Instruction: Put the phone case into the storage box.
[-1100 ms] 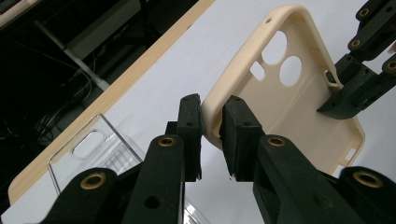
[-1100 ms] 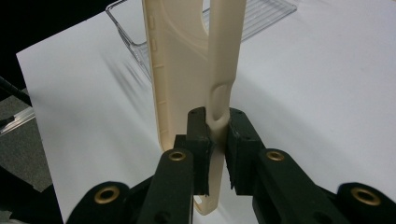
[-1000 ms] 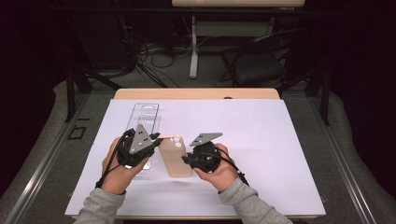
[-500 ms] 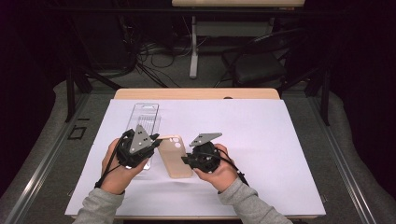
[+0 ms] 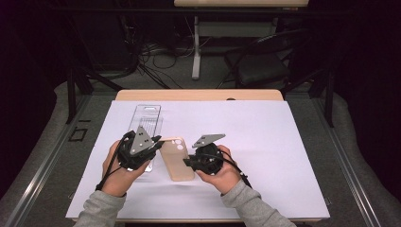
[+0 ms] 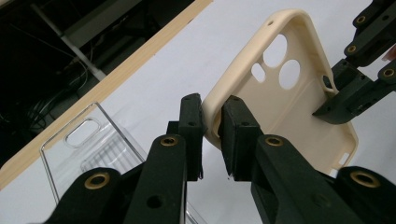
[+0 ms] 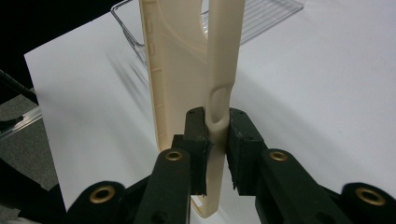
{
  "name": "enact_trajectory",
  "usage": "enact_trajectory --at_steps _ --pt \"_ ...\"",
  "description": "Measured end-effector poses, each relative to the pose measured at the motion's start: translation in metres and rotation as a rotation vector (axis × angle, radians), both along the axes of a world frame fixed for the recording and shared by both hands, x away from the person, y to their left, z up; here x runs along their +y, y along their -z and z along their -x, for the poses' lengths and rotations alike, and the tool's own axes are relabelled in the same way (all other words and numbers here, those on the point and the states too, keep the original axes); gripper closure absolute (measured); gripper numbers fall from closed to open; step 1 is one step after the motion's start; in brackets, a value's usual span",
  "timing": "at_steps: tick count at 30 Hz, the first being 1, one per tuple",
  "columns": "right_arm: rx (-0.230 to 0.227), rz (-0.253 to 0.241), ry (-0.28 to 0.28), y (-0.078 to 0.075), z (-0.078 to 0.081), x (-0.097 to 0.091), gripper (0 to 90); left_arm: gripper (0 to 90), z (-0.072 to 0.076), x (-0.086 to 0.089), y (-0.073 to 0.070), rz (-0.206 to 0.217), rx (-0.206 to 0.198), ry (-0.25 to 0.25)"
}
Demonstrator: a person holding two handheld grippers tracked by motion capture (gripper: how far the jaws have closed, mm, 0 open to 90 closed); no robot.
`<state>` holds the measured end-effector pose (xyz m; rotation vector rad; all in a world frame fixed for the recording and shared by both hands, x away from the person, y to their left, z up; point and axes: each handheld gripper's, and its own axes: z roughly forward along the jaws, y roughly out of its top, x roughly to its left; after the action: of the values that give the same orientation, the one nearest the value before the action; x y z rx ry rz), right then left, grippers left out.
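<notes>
Cream silicone, a phone case (image 5: 177,159) sits between the two grippers near the table's front edge. At its nine o'clock the left gripper (image 6: 211,122) pinches one side wall; at three o'clock the right gripper (image 7: 216,131) clamps the opposite wall, its jaws having just been easing open a little. Farther back, toward eleven o'clock, a clear plastic tray (image 5: 145,122) lies flat on the white sheet (image 5: 265,137), with nothing visible in it
</notes>
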<state>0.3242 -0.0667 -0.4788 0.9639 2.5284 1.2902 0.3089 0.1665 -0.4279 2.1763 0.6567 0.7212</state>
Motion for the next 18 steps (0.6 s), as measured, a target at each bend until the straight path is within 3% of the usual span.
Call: enact_trajectory --at_steps 18 --pt "0.002 -0.04 0.009 -0.0036 -0.003 -0.0052 65.2 79.5 -0.0036 0.0057 -0.0007 0.01 -0.011 -0.009"
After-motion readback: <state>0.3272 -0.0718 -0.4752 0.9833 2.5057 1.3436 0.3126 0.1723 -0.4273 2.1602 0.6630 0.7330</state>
